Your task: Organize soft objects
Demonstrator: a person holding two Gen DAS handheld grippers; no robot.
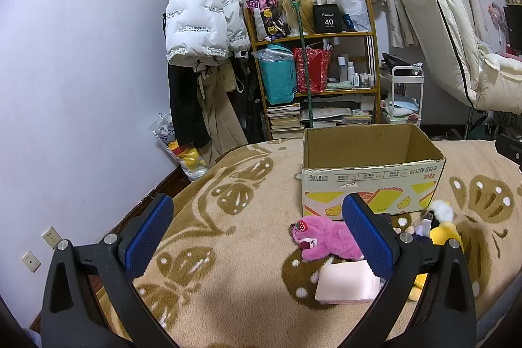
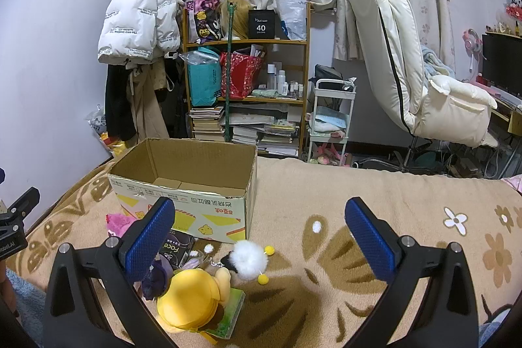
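An open cardboard box (image 1: pixel 372 165) (image 2: pixel 182 185) stands on the bed, and nothing shows inside it. In front of it lie a pink plush bear (image 1: pixel 323 238) (image 2: pixel 119 221), a pale pink soft pack (image 1: pixel 345 284), a yellow plush toy (image 2: pixel 192 295) (image 1: pixel 445 235) and a white fluffy pompom (image 2: pixel 248 260) with small yellow balls. My left gripper (image 1: pixel 257 224) hovers open over the blanket, left of the pink bear. My right gripper (image 2: pixel 259 227) hovers open above the pompom and the yellow toy. Neither holds anything.
A dark "Face" packet (image 2: pixel 176 248) and a green book (image 2: pixel 233 312) lie among the toys. The beige patterned blanket (image 2: pixel 359 185) covers the bed. Behind stand a wooden shelf (image 2: pixel 248 100), hanging coats (image 1: pixel 202 22), a white cart (image 2: pixel 329 119) and a cream chair (image 2: pixel 407 61).
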